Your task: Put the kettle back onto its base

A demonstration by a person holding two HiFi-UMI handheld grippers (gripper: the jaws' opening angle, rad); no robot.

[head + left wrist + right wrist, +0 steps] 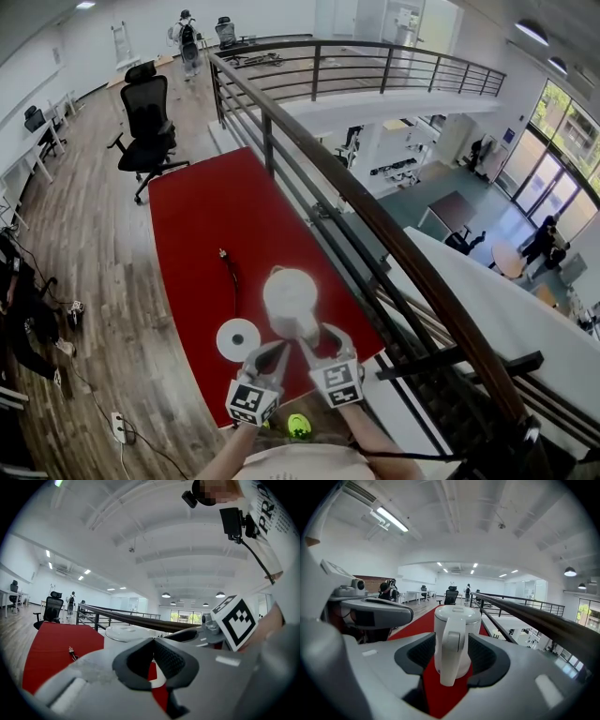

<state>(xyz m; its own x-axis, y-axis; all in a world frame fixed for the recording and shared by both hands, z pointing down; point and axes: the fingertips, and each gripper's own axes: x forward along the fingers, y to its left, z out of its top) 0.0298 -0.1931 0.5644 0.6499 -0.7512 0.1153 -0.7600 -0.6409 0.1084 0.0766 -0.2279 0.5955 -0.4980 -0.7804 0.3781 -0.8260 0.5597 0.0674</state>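
A white kettle (289,298) stands upright on the red tabletop (197,225), just right of its round white base (238,339) and apart from it. My right gripper (319,336) is open. In the right gripper view the kettle's handle (452,648) stands between the dark pads (485,656) with a gap on each side. My left gripper (274,352) hovers near the base's right edge, its jaws shut with nothing between them. In the left gripper view the pads (171,660) meet at their tips.
A black cord (230,272) runs from the base up the table. A dark metal railing (375,225) borders the table's right side, with a drop to a lower floor beyond. A black office chair (145,122) stands on the wooden floor at the far left.
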